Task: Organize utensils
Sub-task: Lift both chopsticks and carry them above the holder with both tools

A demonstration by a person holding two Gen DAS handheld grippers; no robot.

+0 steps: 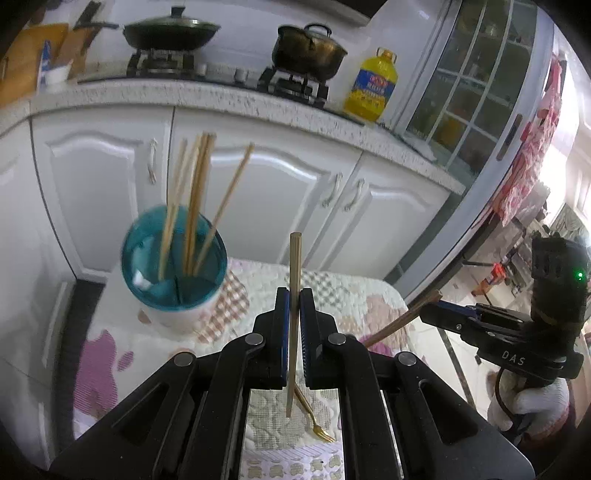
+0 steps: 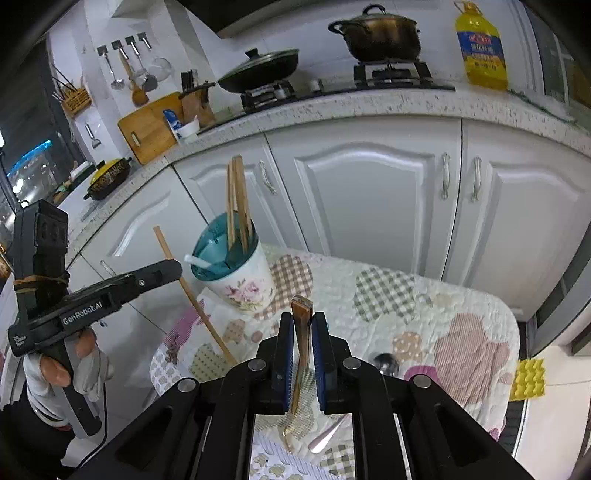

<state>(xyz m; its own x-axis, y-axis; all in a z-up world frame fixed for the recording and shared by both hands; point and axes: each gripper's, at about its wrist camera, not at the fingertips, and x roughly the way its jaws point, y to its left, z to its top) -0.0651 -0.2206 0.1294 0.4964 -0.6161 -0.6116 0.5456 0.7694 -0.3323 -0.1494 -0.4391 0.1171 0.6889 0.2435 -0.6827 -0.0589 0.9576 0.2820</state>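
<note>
Left wrist: left gripper (image 1: pixel 294 295) clamped on chopstick (image 1: pixel 294 280); holder (image 1: pixel 173 258) at 10 o'clock | Right wrist: right gripper (image 2: pixel 303 321) clamped on spoon handle (image 2: pixel 301 325); holder at 11 o'clock | Risk: thin pinch, tilting may slip either.

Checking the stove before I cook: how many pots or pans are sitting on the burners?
2: a lidded wok on the left burner, and a lidded pot on the right burner. A yellow-lidded pot sits further along the counter, not on the stove.

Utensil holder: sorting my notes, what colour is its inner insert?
Translucent teal, in the white floral utensil holder; clearest in the right wrist view.
</note>
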